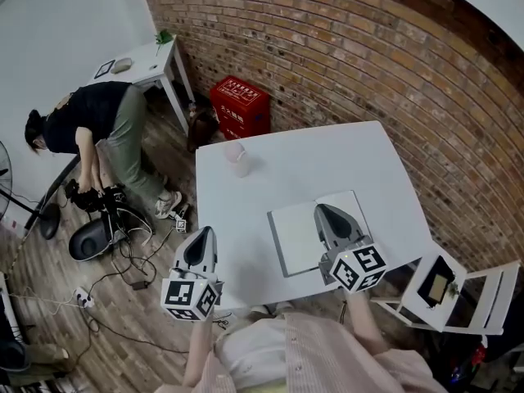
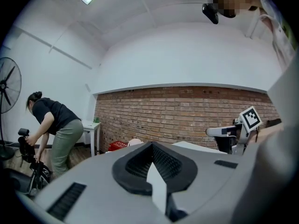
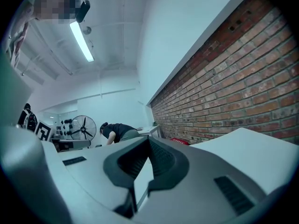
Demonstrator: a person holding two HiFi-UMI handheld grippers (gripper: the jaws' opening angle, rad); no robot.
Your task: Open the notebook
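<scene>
The notebook point(image 1: 296, 234) lies flat and closed on the white table point(image 1: 327, 154), near the front right edge, with a pale grey cover. In the head view my right gripper point(image 1: 322, 210) hovers above the notebook's right half, jaws together and holding nothing. Its own view shows the same shut jaws point(image 3: 148, 141) pointing level along the brick wall. My left gripper point(image 1: 203, 234) hangs over the table's front left edge, well left of the notebook, also shut and empty. In the left gripper view its jaws point(image 2: 152, 146) point across the table, and the right gripper point(image 2: 233, 132) shows on the right.
A pale cup point(image 1: 237, 159) stands near the table's far left corner. Beyond the table are a red crate point(image 1: 240, 107) and the brick wall. A person point(image 1: 98, 121) bends over gear on the floor at the left. A white folding chair point(image 1: 446, 289) stands at the right.
</scene>
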